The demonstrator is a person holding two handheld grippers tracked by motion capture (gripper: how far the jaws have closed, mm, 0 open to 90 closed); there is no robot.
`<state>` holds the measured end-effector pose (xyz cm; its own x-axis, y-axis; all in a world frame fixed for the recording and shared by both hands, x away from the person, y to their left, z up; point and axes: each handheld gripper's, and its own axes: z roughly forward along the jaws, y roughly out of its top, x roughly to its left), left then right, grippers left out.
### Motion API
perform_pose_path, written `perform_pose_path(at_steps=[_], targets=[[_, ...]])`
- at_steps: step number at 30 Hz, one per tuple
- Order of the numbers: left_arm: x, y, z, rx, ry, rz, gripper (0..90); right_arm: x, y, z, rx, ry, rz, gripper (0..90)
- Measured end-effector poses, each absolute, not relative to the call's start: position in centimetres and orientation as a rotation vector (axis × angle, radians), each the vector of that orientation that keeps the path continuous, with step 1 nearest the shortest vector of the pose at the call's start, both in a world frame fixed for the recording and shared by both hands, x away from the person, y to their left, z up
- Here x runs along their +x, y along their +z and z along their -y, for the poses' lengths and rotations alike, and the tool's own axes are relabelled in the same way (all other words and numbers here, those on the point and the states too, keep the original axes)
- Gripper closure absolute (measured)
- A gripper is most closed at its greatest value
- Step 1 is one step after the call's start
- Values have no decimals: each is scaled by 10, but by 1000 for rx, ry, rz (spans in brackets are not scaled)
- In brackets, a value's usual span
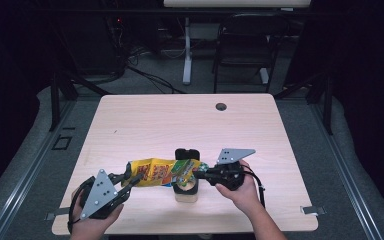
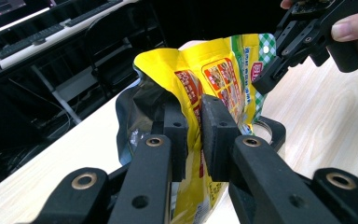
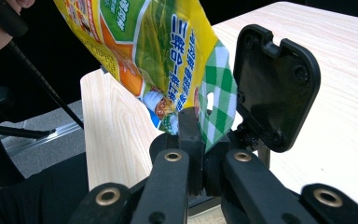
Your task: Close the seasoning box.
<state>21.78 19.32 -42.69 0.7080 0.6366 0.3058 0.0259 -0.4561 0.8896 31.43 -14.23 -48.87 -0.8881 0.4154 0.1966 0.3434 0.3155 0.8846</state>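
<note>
Stretched above the open container (image 1: 186, 187), the yellow bag (image 1: 161, 172) is pinched at both ends by left fingers (image 2: 219, 135) and right fingers (image 3: 189, 135); pouring is not yet begun.

The light wooden table (image 1: 145, 120) has a small round dark hole (image 1: 221, 106) near its far edge, right of the middle. Beyond it a black folding chair (image 1: 245, 45) stands on the grey floor, just beside the white leg of another table (image 1: 186, 50). Dark cables (image 1: 150, 76) trail over the floor to the left of that leg, and black curtains close the room on both sides.
</note>
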Motion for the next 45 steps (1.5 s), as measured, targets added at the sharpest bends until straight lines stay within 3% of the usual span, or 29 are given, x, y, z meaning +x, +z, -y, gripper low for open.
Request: perform_pose_path(at_steps=[45], targets=[[221, -428, -194, 1917, 767, -533, 809, 312, -484, 142, 695, 1618, -2516, 900]])
